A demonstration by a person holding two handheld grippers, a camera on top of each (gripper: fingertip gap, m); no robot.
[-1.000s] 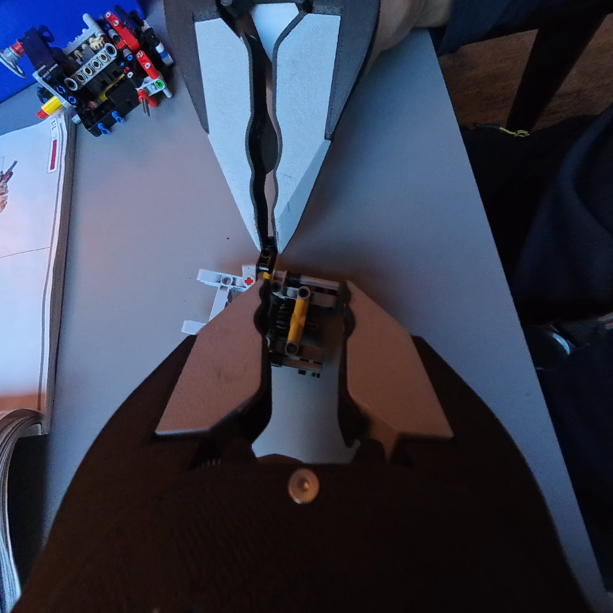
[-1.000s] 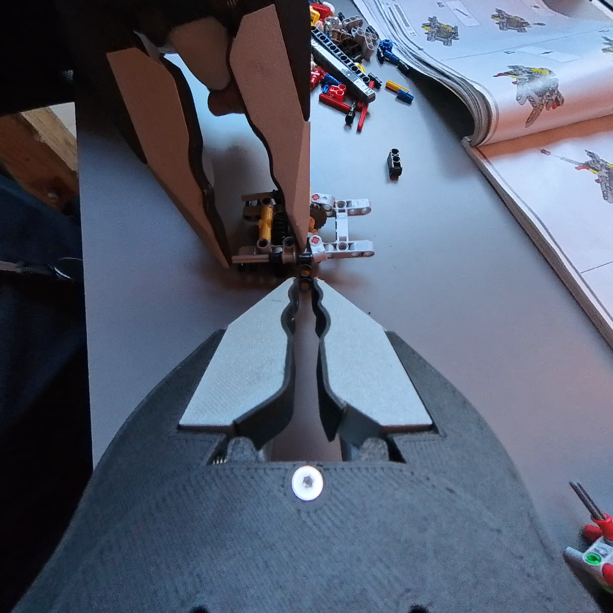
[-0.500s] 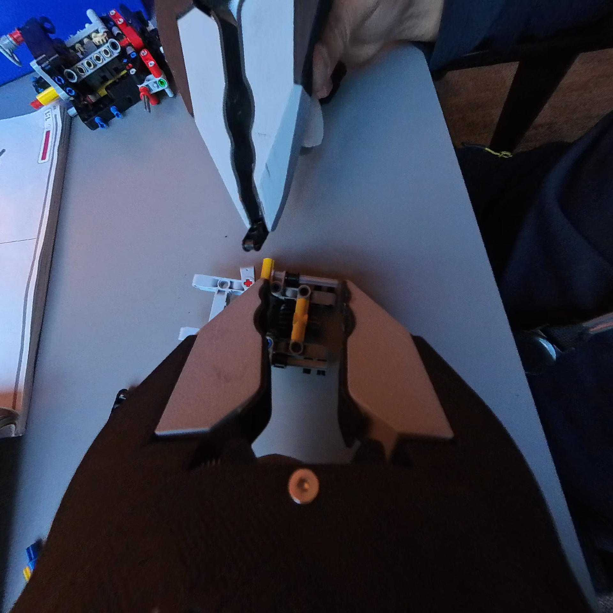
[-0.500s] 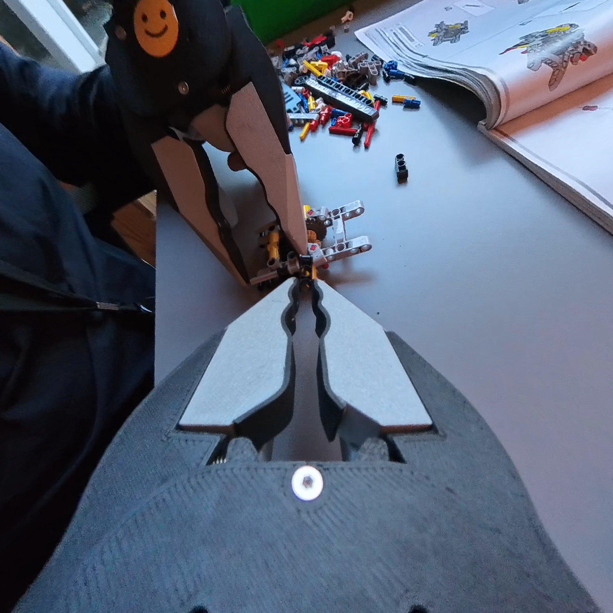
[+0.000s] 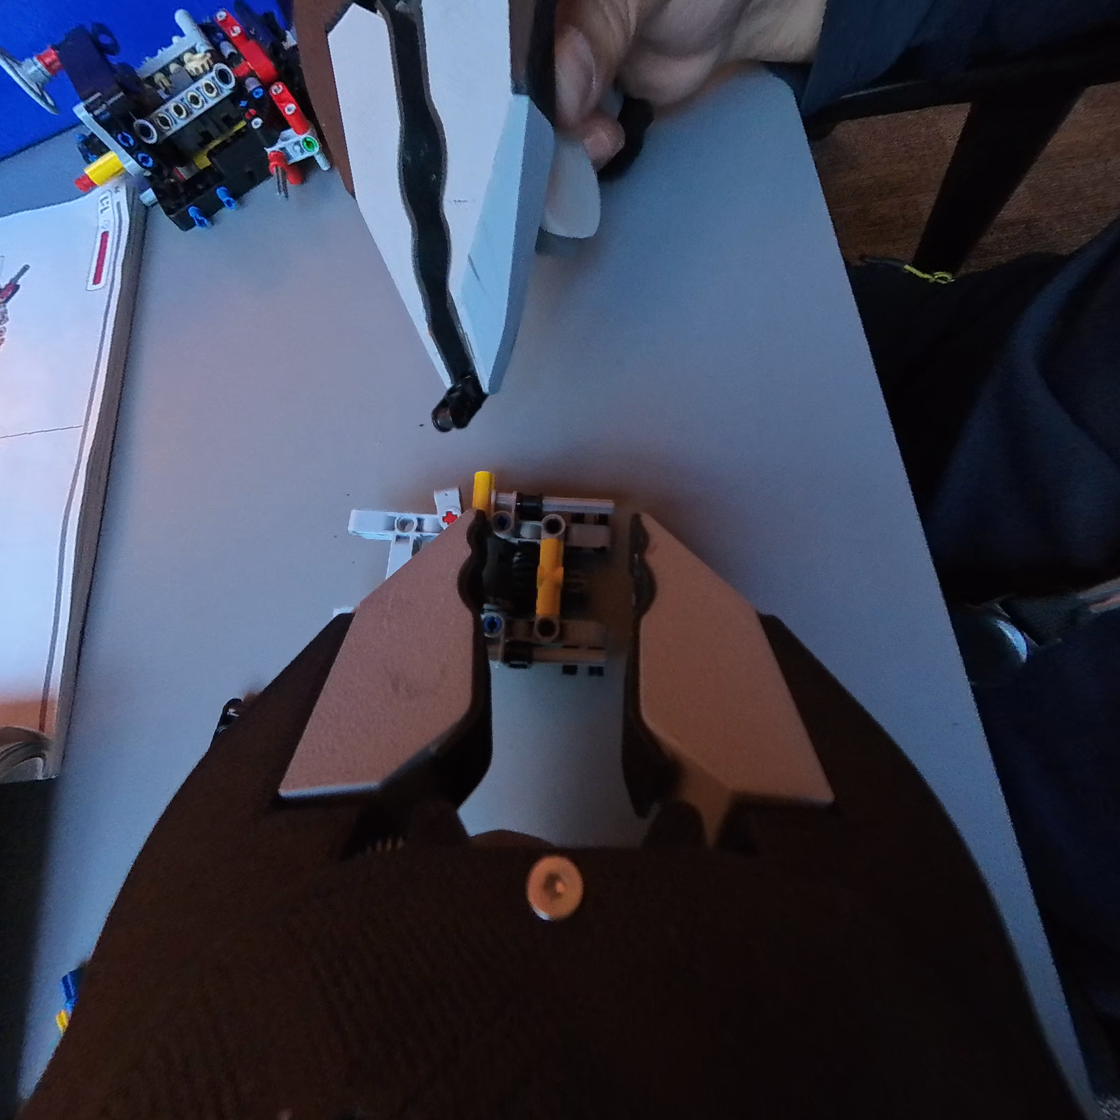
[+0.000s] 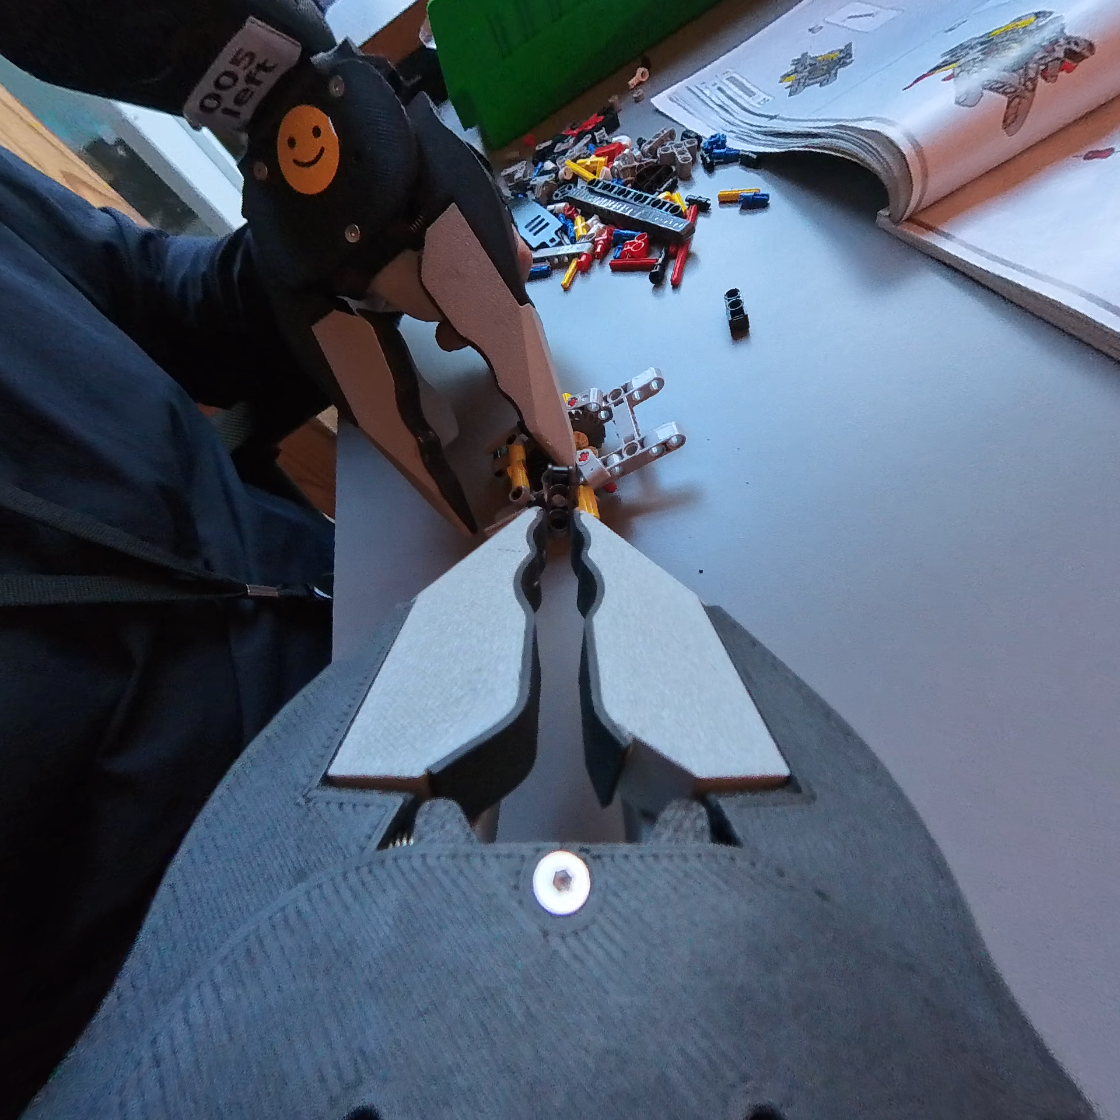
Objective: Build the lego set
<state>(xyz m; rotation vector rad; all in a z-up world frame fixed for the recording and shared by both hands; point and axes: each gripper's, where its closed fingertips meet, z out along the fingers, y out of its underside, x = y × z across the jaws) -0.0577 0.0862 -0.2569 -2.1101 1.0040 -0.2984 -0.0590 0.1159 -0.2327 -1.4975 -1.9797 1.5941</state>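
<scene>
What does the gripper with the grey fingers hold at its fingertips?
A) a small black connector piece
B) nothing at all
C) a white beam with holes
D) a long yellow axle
A: the grey-fingered right gripper pinches a small black connector piece at its fingertips, lifted clear of the small brick assembly on the grey table.

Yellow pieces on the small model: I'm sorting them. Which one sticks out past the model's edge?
The short yellow peg at its far left corner, pointing outward; the longer yellow bar lies inside the frame.
</scene>
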